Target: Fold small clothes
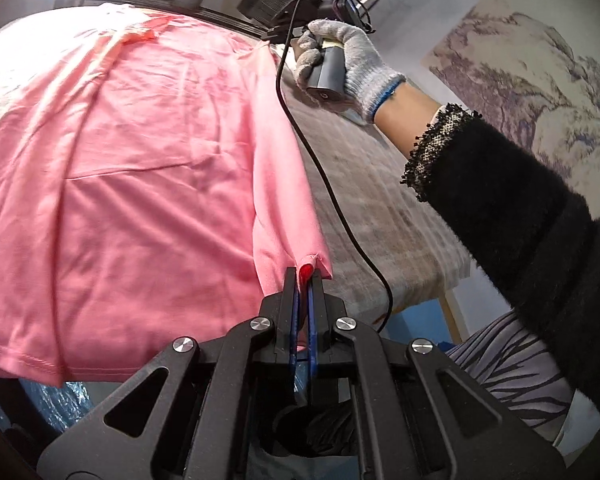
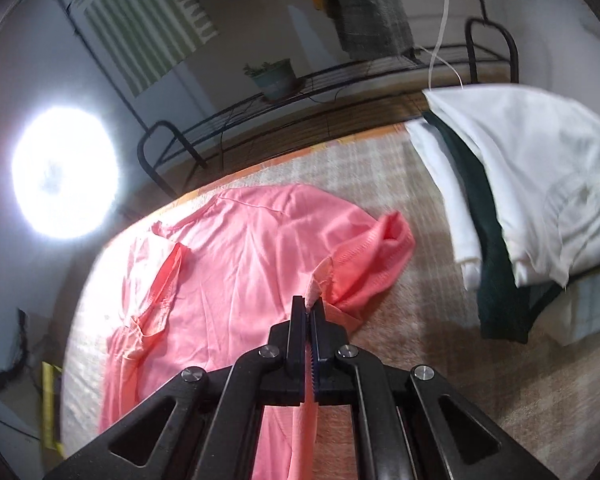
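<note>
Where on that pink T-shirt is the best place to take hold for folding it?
Along its side edge, at both ends, coming in from outside the cloth. The pink T-shirt lies flat, so only edges give something to pinch. The left tool is shut on the hem corner, the right tool on the fabric by the sleeve.

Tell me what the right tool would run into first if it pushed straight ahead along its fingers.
The right tool, shut on the pink shirt, points at that shirt's bunched sleeve. It would likely meet that first, then the checked table cover. Depth is unclear.
</note>
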Tool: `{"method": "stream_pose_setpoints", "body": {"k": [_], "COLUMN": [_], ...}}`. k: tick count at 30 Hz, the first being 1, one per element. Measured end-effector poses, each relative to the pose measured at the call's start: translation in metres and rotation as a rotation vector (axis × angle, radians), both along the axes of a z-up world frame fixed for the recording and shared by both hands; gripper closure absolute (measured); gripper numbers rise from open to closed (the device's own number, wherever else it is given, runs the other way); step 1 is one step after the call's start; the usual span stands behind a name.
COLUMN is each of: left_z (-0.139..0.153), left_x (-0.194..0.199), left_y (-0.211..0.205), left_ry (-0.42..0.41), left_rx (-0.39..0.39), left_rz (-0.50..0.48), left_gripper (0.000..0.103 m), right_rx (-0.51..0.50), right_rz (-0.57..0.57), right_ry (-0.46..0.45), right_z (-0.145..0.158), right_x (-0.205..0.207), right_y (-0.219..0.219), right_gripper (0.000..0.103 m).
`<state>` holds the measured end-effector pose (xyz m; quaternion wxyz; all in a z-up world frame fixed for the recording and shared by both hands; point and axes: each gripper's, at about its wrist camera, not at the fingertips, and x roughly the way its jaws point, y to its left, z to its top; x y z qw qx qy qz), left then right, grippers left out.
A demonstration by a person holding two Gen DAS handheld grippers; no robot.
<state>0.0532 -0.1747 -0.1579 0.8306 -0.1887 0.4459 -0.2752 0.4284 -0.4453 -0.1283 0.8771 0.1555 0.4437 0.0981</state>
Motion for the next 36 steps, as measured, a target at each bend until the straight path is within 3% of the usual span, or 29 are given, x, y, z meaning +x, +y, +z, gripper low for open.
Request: {"method": "stream_pose_setpoints", "body": {"k": [8, 17, 25, 36], "left_z": [-0.002, -0.016, -0.024, -0.013], "left_x": [-0.002, 0.005, 0.004, -0.008], "left_y": [0.023, 0.044, 0.054, 0.072], "left_ry": [0.046, 0.122, 0.142, 0.127], "left_rx": [-0.057, -0.08, -0.064, -0.026], "left_rz": [0.08, 0.177, 0.201, 0.289], "left_gripper": [0.102, 0.102, 0.102, 0.102], "right_rx": [-0.14, -0.249, -0.276, -0.293], "right_rz": [0.097, 0.223, 0.274, 0.307], "right_ry": [-0.054, -0.057, -0.043, -0.01], "right_z": [0.022, 0.008, -0.009, -0.028], "right_x": [0.009, 0.017, 0.024, 0.026], "right_y": [0.066, 0.143, 0.174, 0.195], "right_gripper": [0.103, 0.103, 0.103, 0.099]}}
